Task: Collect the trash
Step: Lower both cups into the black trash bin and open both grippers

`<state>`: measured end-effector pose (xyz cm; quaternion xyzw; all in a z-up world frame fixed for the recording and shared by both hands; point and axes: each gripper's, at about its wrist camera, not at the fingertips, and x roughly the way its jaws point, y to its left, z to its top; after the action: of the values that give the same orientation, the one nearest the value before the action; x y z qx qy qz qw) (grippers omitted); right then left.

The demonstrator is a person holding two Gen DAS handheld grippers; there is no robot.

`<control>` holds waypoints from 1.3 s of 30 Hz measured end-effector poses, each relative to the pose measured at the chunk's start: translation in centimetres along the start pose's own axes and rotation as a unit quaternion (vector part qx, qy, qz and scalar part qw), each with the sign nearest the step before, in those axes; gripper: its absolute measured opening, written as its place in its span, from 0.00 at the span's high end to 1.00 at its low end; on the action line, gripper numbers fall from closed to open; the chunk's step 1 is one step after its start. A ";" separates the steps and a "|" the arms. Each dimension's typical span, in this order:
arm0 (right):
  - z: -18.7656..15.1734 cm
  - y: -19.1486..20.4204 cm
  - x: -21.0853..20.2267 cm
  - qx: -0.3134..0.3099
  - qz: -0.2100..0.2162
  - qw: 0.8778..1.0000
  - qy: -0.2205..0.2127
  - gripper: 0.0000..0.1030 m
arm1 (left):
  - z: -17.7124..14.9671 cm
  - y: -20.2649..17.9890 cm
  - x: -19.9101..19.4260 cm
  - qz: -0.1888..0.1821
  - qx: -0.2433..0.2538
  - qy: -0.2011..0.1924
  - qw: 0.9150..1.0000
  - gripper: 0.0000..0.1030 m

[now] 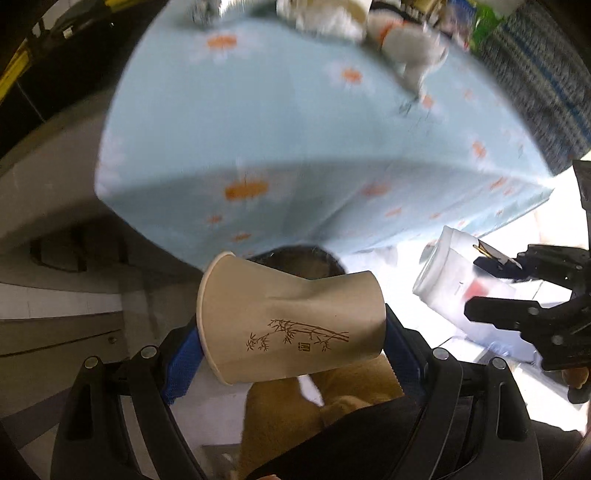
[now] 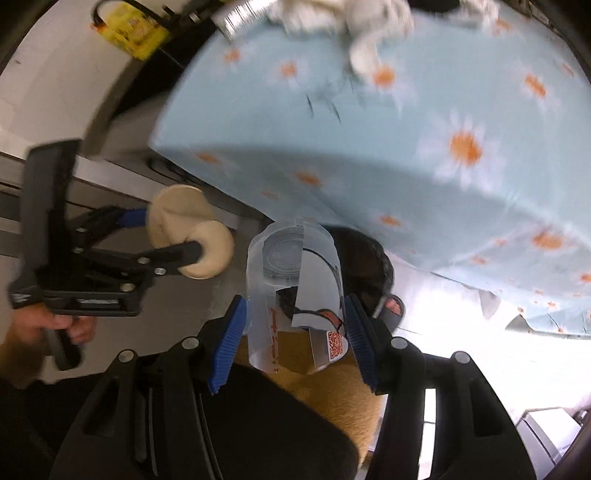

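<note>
The left gripper (image 1: 291,354) is clamped on a beige paper cup (image 1: 291,325), its blue pads pressing the cup's rim end on one side and its base end on the other, so the cup lies crosswise between the fingers with its long axis running from pad to pad; the open mouth faces the left of the left wrist view, the base the right, and the wall is dented near the middle above a printed bamboo sprig. What is inside the cup cannot be seen. The right gripper (image 2: 295,343) is closed on a clear plastic cup (image 2: 295,291) that bears a torn label with a QR code; the blue ribbed pads press its two sides near the open end, and its long axis runs forward along the fingers, base pointing away from the camera and slightly left. It looks empty, the base showing through the wall. Both cups hang in the air in front of a table draped in a pale blue daisy tablecloth (image 2: 369,155), below its edge and over the floor. Blurred white crumpled items (image 2: 369,22) lie at the table's far side.
</note>
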<state>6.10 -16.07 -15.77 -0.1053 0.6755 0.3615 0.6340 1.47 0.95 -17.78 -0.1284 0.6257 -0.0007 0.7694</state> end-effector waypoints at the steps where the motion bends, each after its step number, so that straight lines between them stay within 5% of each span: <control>1: -0.1 -0.3 0.9 0.002 0.001 1.000 0.006 0.47 | -0.3 0.0 0.8 0.004 0.007 0.005 1.000 0.18; 7: -0.6 -2.6 7.4 0.029 0.006 0.999 0.021 0.47 | -1.6 0.7 6.2 0.002 0.013 0.036 0.999 0.18; 13: -0.5 -5.3 14.7 0.085 0.074 0.993 0.026 0.46 | -3.0 2.0 13.3 -0.028 0.019 0.047 0.998 0.18; 21: -1.3 -9.0 22.1 0.138 0.038 0.988 0.053 0.46 | -5.2 3.3 21.8 -0.020 0.032 0.084 0.996 0.18; 24: -1.7 -9.4 23.9 0.142 0.013 0.987 0.066 0.31 | -5.6 3.9 23.5 -0.014 0.011 0.094 0.995 0.16; 25: -1.7 -9.7 24.4 0.153 0.015 0.986 0.072 0.24 | -5.7 4.1 24.0 -0.015 -0.002 0.096 0.995 0.05; 39: -3.7 -9.1 20.3 0.155 0.016 0.986 0.058 0.22 | -6.9 5.0 23.1 -0.003 -0.023 0.103 0.994 0.06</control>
<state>5.19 -18.48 -38.22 -0.0154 0.7607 0.2557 0.5964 -0.95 0.65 -42.26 -0.1468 0.7013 -0.0021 0.6976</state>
